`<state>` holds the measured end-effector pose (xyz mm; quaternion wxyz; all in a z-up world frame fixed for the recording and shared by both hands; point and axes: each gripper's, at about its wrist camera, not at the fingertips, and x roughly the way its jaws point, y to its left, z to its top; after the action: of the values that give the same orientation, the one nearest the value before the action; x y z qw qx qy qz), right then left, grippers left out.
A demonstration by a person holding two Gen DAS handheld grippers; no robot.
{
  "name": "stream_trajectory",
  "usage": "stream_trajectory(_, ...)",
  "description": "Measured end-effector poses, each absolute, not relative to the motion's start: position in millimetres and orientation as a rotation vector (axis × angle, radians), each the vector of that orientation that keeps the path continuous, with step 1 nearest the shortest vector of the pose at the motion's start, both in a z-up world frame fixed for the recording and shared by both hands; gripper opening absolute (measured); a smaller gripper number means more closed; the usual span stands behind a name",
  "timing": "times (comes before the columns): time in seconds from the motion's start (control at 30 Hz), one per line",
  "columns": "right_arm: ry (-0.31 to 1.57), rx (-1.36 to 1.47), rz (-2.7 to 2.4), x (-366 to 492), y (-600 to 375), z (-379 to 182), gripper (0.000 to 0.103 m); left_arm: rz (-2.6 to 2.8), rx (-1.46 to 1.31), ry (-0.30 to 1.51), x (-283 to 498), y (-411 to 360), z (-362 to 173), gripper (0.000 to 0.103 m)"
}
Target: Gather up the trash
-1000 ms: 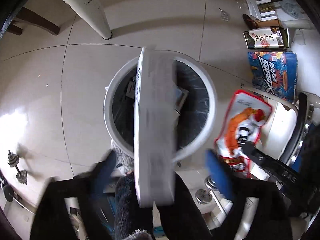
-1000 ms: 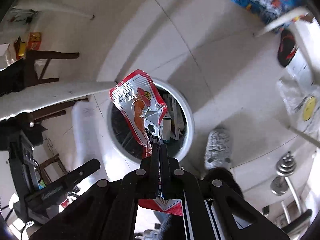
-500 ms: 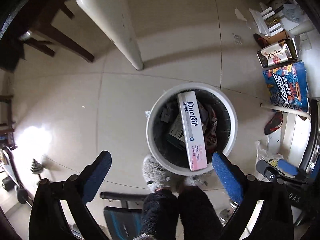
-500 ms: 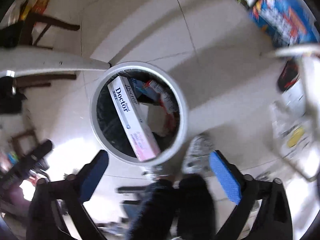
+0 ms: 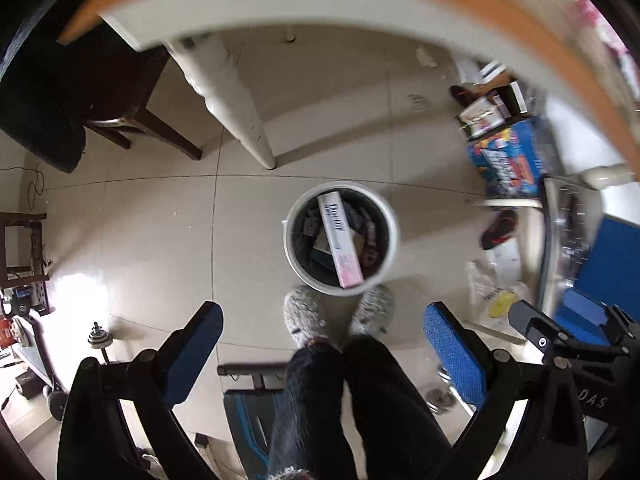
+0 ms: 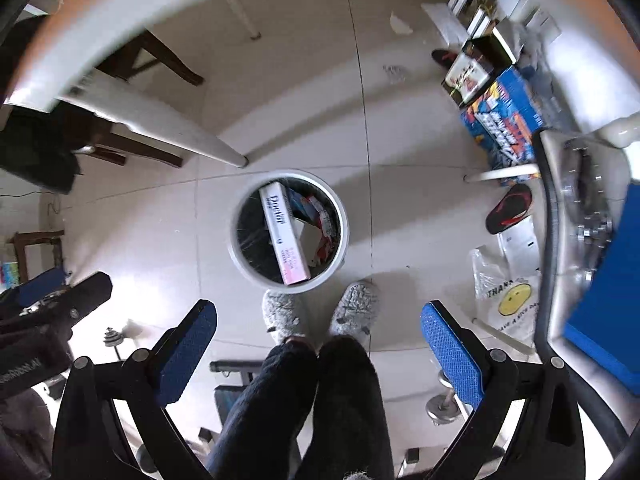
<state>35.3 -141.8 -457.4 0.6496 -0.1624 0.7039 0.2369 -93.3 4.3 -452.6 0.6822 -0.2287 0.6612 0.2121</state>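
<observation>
While both claws hang empty with jaws spread wide, left claw and right claw, the round white plastic bin at frame centre already holds a long white-and-pink toothpaste box and a red snack wrapper. Remaining trash: not evident. The curved desk edge crowds the top; open tiled floor lies left.

Lived-in home, prob. a dining/living room w/ a workout corner. Glossy cream tile floor, white worktop leg, dark wood chair. Dumbbell on floor, sandal, smiley bag, boxes stacked at the wall. Person in fuzzy slippers beside white bin.
</observation>
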Motion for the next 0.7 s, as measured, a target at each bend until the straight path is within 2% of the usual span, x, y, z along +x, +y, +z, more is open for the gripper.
stream_trajectory(0.33, 1.527, -0.26, 0.617, 25, -180, -249, 0.103, 0.368, -0.538, 1.363, -112, -22, -289, 0.103)
stream_trajectory(0.5, 1.491, -0.209, 0.663, 16, -193, -169, 0.103, 0.324, -0.562, 1.284, -122, -32, -228, 0.103)
stream_trajectory(0.7, 1.458, -0.175, 0.707, 1, -204, -110, 0.103, 0.268, -0.597, 1.223, -140, -41, -183, 0.103)
